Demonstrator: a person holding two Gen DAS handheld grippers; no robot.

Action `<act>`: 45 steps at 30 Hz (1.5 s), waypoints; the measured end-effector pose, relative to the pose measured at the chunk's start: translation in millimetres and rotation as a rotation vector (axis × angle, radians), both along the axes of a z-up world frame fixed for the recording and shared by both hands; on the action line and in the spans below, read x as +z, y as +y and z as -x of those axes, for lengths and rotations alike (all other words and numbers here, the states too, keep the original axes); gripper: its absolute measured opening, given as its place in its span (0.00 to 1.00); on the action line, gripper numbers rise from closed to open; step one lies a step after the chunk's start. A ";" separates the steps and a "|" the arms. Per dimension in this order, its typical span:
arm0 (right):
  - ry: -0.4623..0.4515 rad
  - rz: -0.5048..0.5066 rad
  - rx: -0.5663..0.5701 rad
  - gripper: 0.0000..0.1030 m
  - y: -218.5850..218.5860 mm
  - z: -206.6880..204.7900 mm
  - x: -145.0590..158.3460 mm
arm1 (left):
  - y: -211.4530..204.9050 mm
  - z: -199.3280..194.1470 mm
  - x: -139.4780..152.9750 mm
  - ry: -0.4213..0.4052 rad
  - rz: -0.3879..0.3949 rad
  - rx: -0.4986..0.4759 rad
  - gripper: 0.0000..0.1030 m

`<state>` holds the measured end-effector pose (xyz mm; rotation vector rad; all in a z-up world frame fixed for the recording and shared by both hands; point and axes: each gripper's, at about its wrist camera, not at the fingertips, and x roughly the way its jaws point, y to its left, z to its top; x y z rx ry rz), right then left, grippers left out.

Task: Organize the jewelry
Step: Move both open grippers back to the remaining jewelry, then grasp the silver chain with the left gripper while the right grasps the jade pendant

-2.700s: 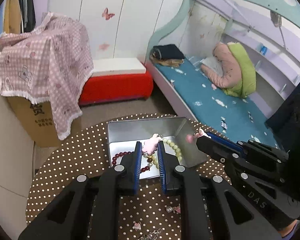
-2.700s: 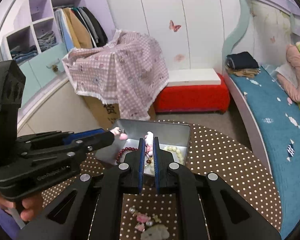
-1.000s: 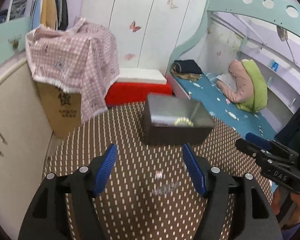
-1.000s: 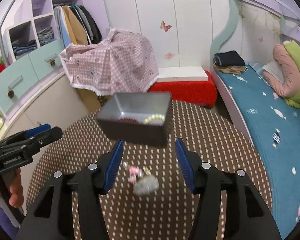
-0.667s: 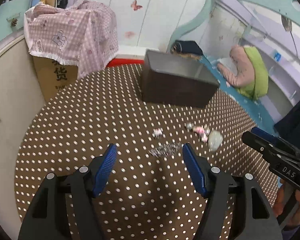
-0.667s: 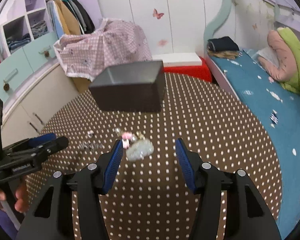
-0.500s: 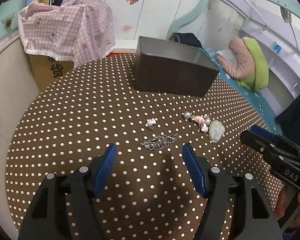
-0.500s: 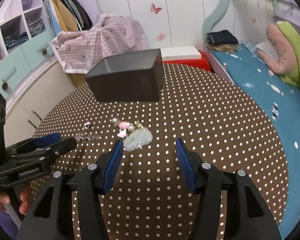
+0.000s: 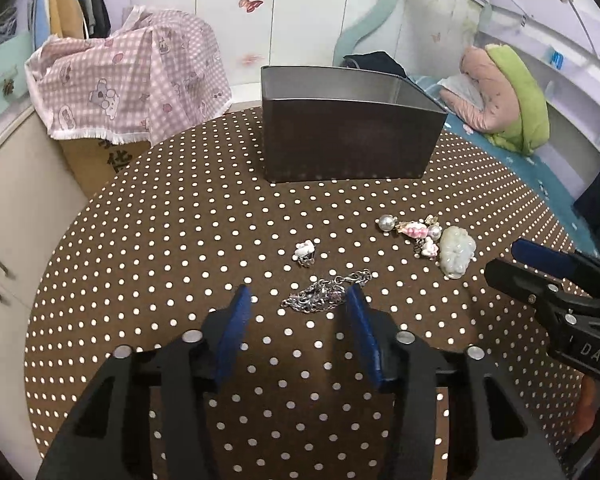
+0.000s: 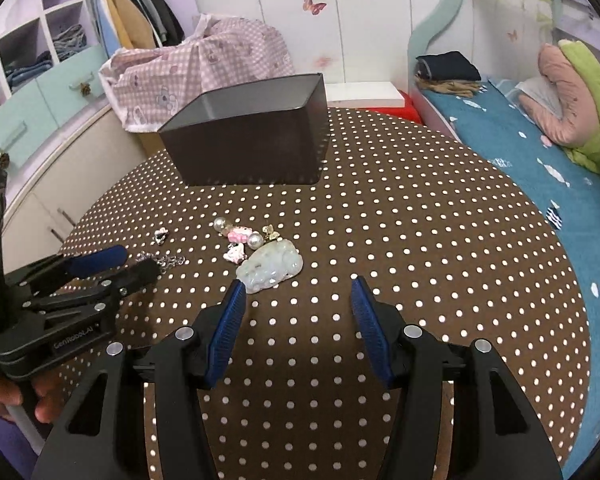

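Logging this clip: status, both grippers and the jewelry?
Left gripper open, jaws just closing around silver chain. Right gripper open, empty, beside jade pendant. Metal box behind; nothing in the way.

Even, fairly bright indoor light fills both views, casting only soft shadows beneath the dark metal box (image 9: 348,148) on the brown polka-dotted desk (image 10: 420,240). Focus is sharp; fisheye distortion bends the edges, with black corner vignetting.

The right claw (image 10: 296,292) hangs open over the dotted surface (image 10: 420,240), its left finger tip just beside a pale green pendant (image 10: 270,266). Pearls and pink charms (image 10: 240,236) lie just behind the pendant. The left claw (image 10: 132,266) sits by a silver chain (image 10: 170,260); a dark box (image 10: 252,144) stands farther back.
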<state>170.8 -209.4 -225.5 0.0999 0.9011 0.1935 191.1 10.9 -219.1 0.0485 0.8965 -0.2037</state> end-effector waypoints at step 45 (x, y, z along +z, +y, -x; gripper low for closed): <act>-0.025 0.073 0.037 0.42 26.4 -9.0 17.7 | 42.4 31.7 108.2 -0.199 0.231 -0.030 0.00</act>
